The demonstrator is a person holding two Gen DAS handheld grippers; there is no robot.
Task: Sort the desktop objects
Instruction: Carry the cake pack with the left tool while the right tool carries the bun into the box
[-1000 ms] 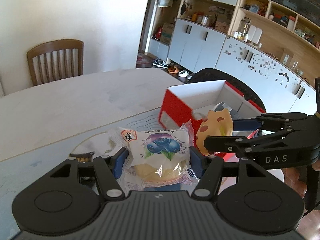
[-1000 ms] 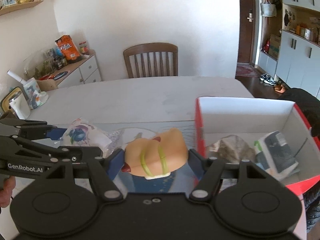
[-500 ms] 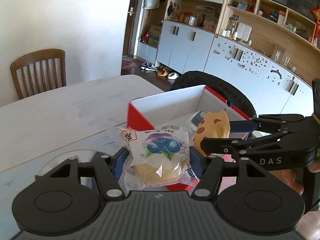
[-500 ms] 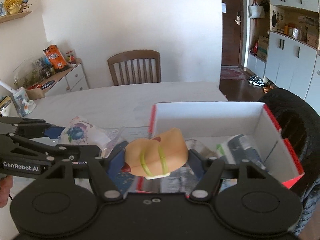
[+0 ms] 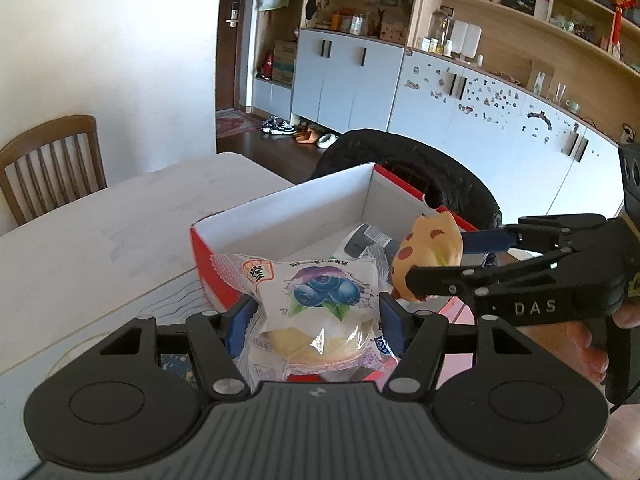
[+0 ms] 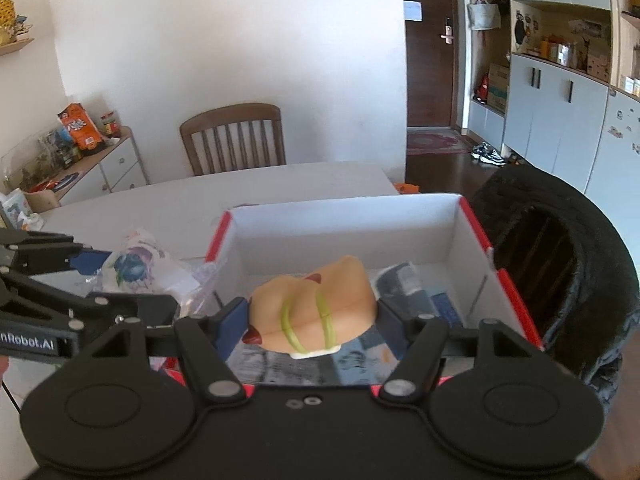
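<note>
My left gripper is shut on a blueberry bread packet and holds it over the near left rim of the red-and-white box. My right gripper is shut on a tan squishy toy with red spots and green bands, held above the inside of the box. The toy also shows in the left wrist view, to the right of the packet. The packet shows at the left in the right wrist view. Several packets lie in the box.
The box stands at the right end of a pale table. A black padded chair stands right behind the box. A wooden chair stands at the table's far side. Cabinets line the wall.
Both grippers have moved right towards the box with their loads. The toy is now over the inside of the box and the packet is over its left rim.
</note>
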